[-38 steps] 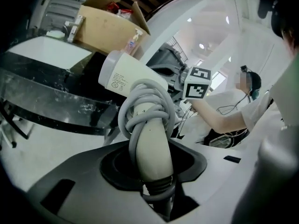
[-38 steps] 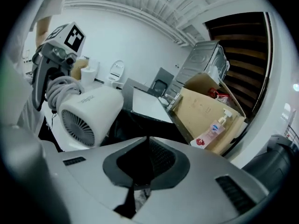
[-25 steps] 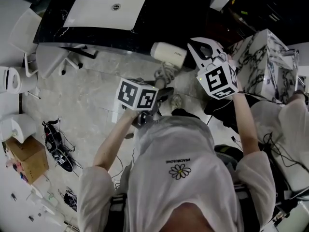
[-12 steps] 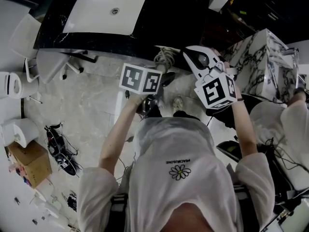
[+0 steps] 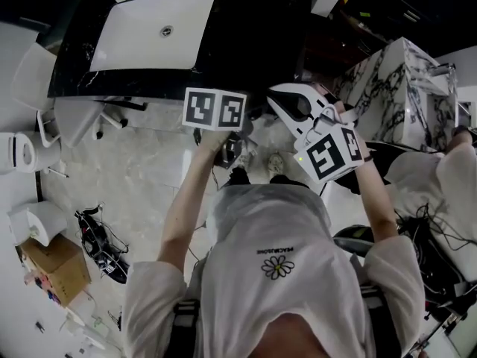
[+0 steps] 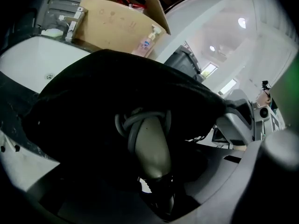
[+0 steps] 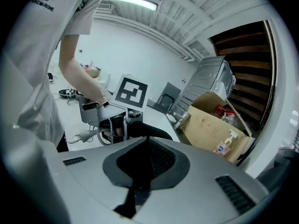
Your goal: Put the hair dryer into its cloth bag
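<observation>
In the left gripper view the hair dryer's grey handle (image 6: 149,146), with its cord wound round the top, sticks out of the black cloth bag (image 6: 112,92). The bag hides the dryer's head. My left gripper (image 6: 159,197) is shut on the handle's lower end. My right gripper (image 7: 140,171) is shut on a fold of the black bag (image 7: 149,132), which stretches toward the left gripper (image 7: 105,118). In the head view both grippers hang side by side before the counter, left gripper (image 5: 240,121) and right gripper (image 5: 277,99), with the dryer hidden.
A white sink (image 5: 153,32) is set in the black counter (image 5: 253,43) just ahead. An open cardboard box (image 6: 117,24) and a pump bottle (image 6: 148,43) stand behind it. A marble-patterned block (image 5: 406,88) is at the right. Cables and a box (image 5: 59,267) lie on the floor at the left.
Both grippers have moved up the picture toward the counter, the left one farther. The dryer's white body, plain a second ago, is now out of sight in the head view.
</observation>
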`<state>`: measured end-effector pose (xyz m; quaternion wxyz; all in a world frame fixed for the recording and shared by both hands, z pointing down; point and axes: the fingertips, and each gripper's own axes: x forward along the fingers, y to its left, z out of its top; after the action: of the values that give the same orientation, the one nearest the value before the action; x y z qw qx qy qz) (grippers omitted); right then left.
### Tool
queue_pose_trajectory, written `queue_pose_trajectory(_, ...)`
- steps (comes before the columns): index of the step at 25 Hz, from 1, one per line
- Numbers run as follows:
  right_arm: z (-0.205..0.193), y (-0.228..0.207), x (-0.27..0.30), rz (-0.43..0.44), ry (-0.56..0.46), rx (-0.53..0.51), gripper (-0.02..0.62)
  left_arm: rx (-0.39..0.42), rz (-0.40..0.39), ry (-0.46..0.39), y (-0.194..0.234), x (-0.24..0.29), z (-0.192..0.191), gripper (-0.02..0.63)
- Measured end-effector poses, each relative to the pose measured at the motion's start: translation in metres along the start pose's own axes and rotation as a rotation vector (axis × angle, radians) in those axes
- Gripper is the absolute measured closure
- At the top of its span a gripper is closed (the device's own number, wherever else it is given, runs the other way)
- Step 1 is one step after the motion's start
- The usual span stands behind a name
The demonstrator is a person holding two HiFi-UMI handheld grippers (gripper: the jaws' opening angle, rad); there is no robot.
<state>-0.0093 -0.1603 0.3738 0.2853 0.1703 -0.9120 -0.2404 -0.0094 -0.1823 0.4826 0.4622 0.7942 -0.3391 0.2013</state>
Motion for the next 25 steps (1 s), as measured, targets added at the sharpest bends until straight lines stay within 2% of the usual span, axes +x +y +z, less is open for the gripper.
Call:
queue_pose_trajectory(4,-0.002,0.0,0.001,0.001,0.02,-0.024,0.575,-0.01,-0.016,-0.003,0.005,0.007,0.015,0.434)
queue_pose_trajectory(13,-0.013,-0.002,0.006,0.009,0.053,-0.006,0.575,-0.04,-0.003,0.003,0.025,0.023,0.045,0.42)
queue_pose_trajectory(19,-0.018,-0.002,0.01,0.017,0.061,0.017,0.575,0.032,0.0,0.005,0.028,0.029,0.042,0.412)
queue_pose_trajectory(21,-0.02,-0.002,0.01,0.02,0.063,0.029,0.575,0.055,0.018,-0.012,0.028,0.029,0.039,0.368)
queue_pose_trajectory(25,-0.02,0.001,0.011,0.015,0.065,0.05,0.575,0.109,0.102,-0.04,0.023,0.03,0.036,0.28)
